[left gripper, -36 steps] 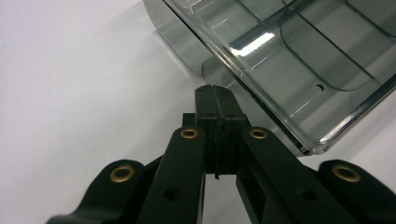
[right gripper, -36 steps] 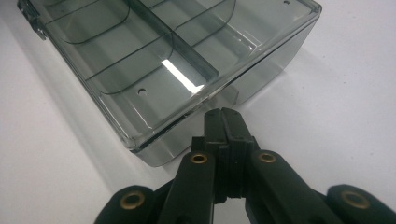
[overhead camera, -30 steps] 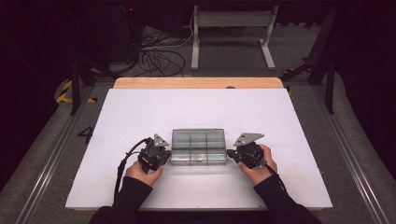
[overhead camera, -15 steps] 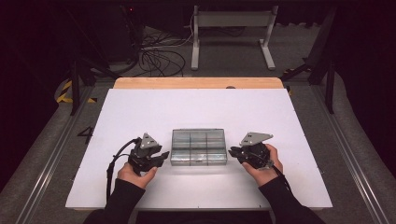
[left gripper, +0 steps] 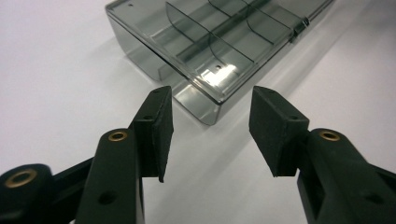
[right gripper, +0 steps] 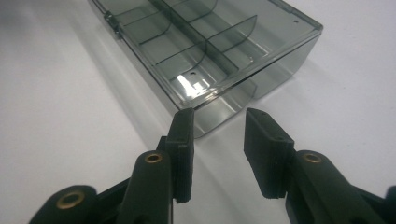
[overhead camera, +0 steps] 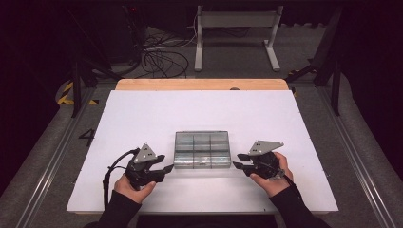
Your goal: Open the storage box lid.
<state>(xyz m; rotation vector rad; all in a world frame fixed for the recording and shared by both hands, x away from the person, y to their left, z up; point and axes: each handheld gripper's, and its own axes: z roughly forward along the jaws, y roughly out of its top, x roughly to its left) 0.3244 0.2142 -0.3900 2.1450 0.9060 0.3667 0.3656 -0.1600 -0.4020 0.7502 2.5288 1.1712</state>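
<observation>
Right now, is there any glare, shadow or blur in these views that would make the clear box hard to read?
Left gripper view: a bright glare patch on the clear box lid near its closest corner, and the far end is soft. Right gripper view: a similar glare spot on the lid, with a shadow on the table beside it. High view: evenly lit white table, dark surroundings, box dividers small but legible.

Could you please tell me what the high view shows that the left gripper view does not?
The high view takes in the whole white table, its wooden far edge, both hands, and the right gripper, open beside the box. The left gripper view brings close the box's near corner, its curved dividers and a small latch. Both show the clear compartment box and the open left gripper, apart from it.
</observation>
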